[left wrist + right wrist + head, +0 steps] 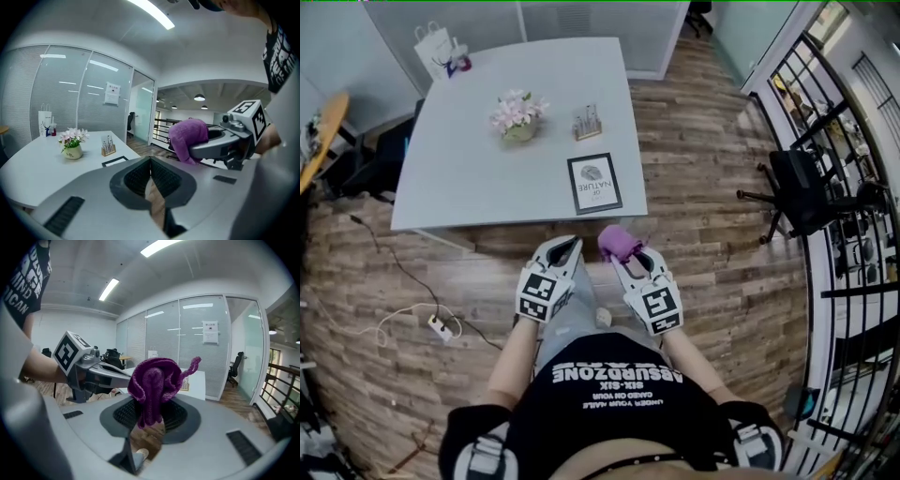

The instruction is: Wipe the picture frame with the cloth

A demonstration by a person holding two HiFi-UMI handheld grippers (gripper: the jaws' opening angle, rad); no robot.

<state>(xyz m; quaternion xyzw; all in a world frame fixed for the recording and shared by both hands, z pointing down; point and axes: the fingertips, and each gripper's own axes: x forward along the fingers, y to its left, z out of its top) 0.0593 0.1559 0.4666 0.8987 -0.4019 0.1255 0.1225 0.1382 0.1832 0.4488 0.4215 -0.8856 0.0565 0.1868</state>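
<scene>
The picture frame (593,183), black-edged with a white print, lies flat near the front right corner of the grey table (478,178). In the left gripper view the picture frame (115,161) shows as a dark strip on the tabletop. A purple cloth (620,242) is bunched in my right gripper (625,257), which is shut on it. The cloth (152,380) hangs over the jaws of the right gripper (152,405). My left gripper (566,249) is beside it, shut and holding nothing. The left gripper (150,161) sees the cloth (187,136) to its right. Both hover over the wooden floor, short of the table edge.
A pot of pink flowers (518,116), a small wooden holder (587,124) and a white paper bag (441,52) stand further back on the table. A black office chair (806,192) and a railing are at the right. A power strip (441,328) with cables lies on the floor at the left.
</scene>
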